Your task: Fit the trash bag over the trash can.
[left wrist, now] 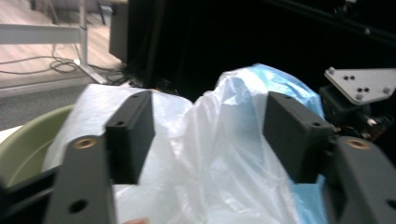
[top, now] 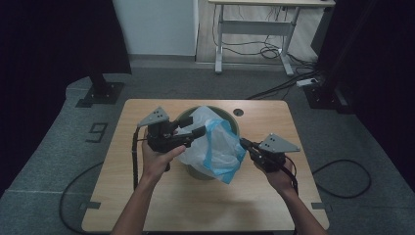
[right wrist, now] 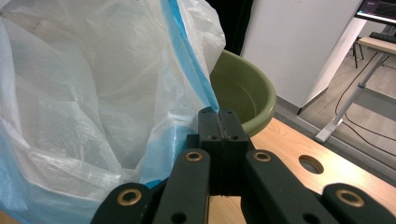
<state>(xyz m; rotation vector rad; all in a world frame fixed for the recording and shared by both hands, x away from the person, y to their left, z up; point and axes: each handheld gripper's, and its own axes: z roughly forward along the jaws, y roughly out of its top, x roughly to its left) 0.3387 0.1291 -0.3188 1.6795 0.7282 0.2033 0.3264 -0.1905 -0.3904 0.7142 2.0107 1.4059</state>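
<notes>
A: Right gripper view: right gripper [right wrist: 218,122] is clamped on the bag [right wrist: 84,102]'s blue hem.

B: Left gripper [left wrist: 208,135] gapes around loose film, pads clear. Bag sits in the green bin [top: 234,125], tabletop [top: 147,196] centre.

A: Probably mid-lining; next, re-grip and stretch toward nine o'clock.

the plastic bag [top: 211,144] hides most of the green bin [top: 230,123] in the high view, leaving rim at 12 o'clock. the bag [right wrist: 84,107] is cut off at 9 o'clock in the right gripper view. the left gripper view is blurred throughout.
</notes>
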